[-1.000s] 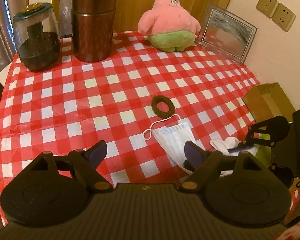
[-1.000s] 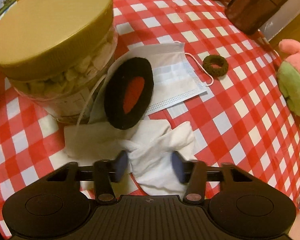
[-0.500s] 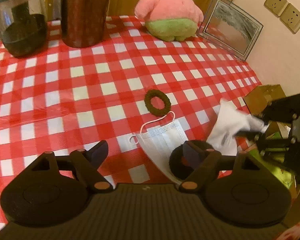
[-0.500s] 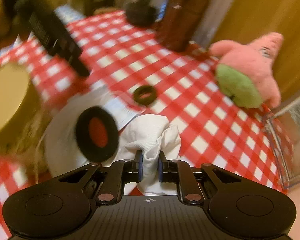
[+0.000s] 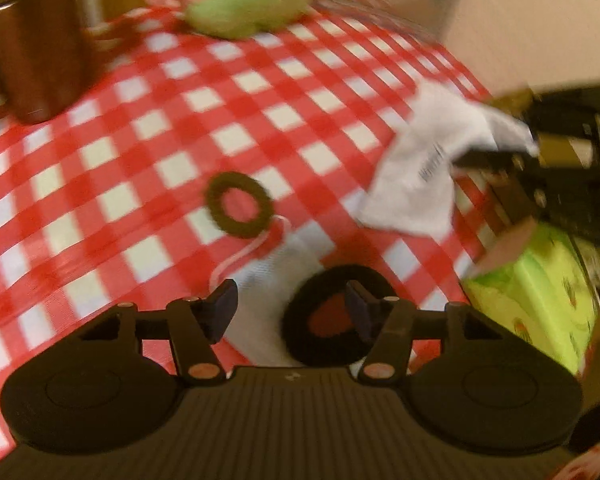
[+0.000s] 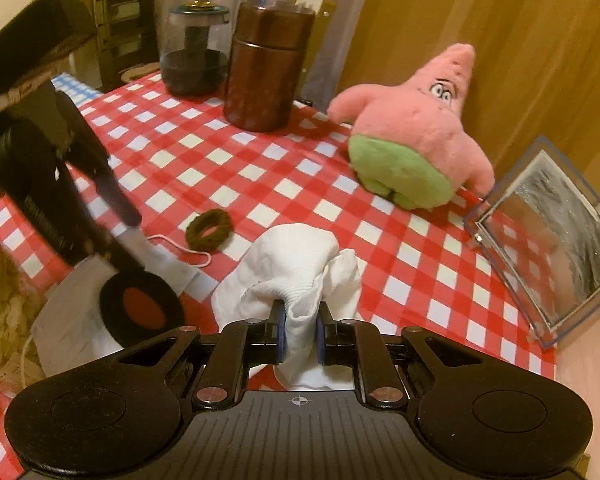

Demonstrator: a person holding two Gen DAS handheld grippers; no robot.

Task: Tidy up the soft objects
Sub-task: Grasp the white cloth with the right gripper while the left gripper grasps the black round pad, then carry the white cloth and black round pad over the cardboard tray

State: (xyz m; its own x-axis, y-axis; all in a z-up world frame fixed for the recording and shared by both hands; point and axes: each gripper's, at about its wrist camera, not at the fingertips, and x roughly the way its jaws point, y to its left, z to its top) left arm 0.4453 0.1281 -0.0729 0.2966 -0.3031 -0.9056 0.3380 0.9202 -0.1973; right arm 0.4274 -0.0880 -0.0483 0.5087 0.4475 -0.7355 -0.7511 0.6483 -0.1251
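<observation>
My right tongs (image 6: 298, 336) pinching white cloth (image 6: 295, 276) – bunched between pads, lifted clear of table (image 6: 259, 168), toward its right edge. My left tongs (image 5: 287, 312) part spread, jaws closing over black ring pad with red centre (image 5: 332, 320); pads not pressing it. Pad lies on white face mask (image 6: 71, 304) at near edge of table. Dark green hair tie (image 6: 208, 230) just beyond mask loop – flat on checked cloth. Pink plush star (image 6: 416, 136) upright at far right corner, beside clear frame (image 6: 548, 248).
</observation>
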